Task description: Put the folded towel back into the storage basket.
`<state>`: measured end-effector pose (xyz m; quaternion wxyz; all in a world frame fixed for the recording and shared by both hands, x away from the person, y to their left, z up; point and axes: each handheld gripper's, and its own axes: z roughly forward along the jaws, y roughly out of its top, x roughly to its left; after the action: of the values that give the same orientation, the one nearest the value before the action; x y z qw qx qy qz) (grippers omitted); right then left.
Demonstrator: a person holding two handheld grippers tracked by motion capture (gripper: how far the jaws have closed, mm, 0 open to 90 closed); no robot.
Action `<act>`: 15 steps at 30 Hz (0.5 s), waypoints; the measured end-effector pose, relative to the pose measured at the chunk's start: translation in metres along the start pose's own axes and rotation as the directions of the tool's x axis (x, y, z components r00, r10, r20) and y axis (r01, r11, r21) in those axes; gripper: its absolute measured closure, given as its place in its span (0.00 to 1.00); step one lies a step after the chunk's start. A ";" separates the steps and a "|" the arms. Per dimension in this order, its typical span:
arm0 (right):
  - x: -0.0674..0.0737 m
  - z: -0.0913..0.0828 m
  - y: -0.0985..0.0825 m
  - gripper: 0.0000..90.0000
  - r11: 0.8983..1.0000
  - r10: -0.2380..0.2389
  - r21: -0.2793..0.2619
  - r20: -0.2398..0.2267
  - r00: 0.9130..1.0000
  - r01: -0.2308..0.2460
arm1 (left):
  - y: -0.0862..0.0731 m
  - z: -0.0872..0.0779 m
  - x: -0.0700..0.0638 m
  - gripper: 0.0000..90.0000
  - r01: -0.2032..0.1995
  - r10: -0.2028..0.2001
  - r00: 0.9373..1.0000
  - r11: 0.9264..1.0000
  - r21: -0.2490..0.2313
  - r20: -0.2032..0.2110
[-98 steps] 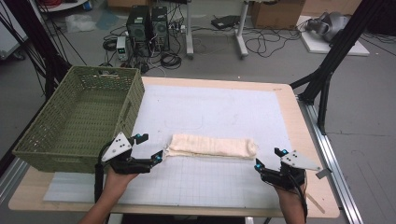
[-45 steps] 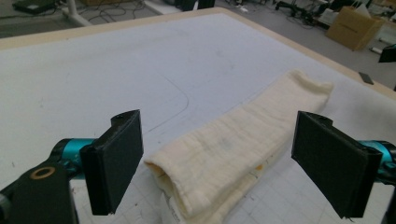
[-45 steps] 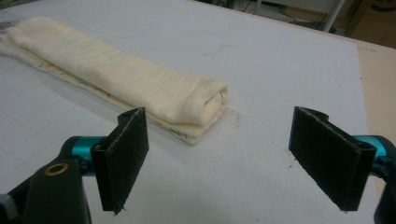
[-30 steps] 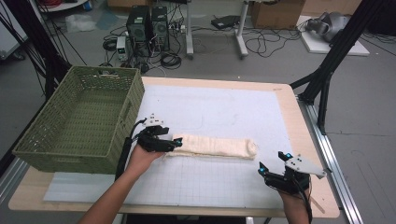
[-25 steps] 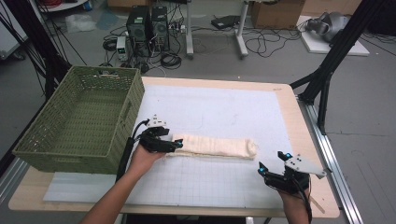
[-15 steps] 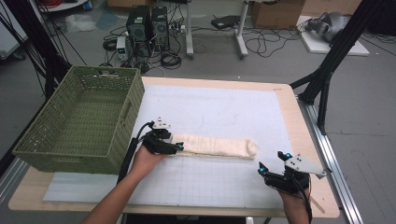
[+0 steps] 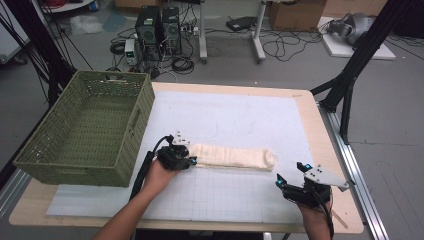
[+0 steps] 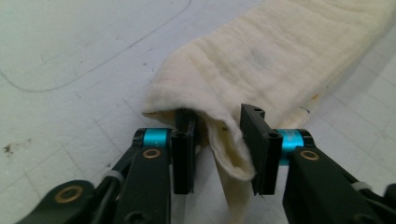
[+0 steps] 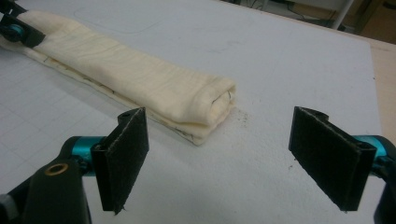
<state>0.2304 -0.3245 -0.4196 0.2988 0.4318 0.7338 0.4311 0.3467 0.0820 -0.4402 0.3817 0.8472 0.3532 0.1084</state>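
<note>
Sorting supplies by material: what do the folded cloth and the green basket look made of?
The folded cloth looks like soft cream cotton gauze, matte with a crinkled weave. The green basket seems to be woven plastic or dyed wicker; the lattice walls leave that open.

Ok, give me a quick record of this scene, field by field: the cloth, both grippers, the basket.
cloth: cream folded cloth lying long on the white mat
left gripper: left gripper at the cloth's left end, jaws around a fold, not fully closed
right gripper: right gripper wide open, short of the cloth's right end, holding nothing
basket: green woven basket at the table's left, nothing visible inside
</note>
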 end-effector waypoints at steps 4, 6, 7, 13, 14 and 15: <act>0.000 0.000 0.000 0.21 1.000 0.003 0.006 0.000 1.000 -0.003 | 0.000 0.000 0.000 0.86 -0.004 0.004 1.000 1.000 0.000 0.012; -0.001 0.000 0.000 0.21 1.000 0.002 0.002 0.002 1.000 -0.002 | 0.000 -0.001 0.000 0.89 -0.008 0.008 1.000 1.000 -0.005 0.009; -0.001 0.000 -0.001 0.21 1.000 0.004 0.002 0.001 1.000 -0.004 | 0.000 -0.001 0.000 0.90 -0.006 0.007 1.000 1.000 -0.005 0.012; -0.001 0.000 -0.001 0.21 1.000 0.008 -0.002 -0.003 1.000 -0.008 | 0.001 -0.006 0.002 0.90 0.009 -0.008 1.000 0.999 -0.045 0.024; -0.001 -0.001 -0.001 0.21 1.000 0.008 -0.003 -0.004 1.000 -0.009 | 0.001 -0.006 0.002 0.90 0.009 -0.008 1.000 0.999 -0.045 0.024; -0.001 -0.001 -0.001 0.21 1.000 0.007 -0.006 -0.004 1.000 -0.007 | 0.001 -0.008 0.002 0.90 0.009 -0.008 1.000 0.998 -0.056 0.027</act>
<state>0.2303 -0.3260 -0.4198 0.2970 0.4326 0.7316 0.4353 0.3449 0.0872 -0.4341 0.4106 0.8361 0.3483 0.1051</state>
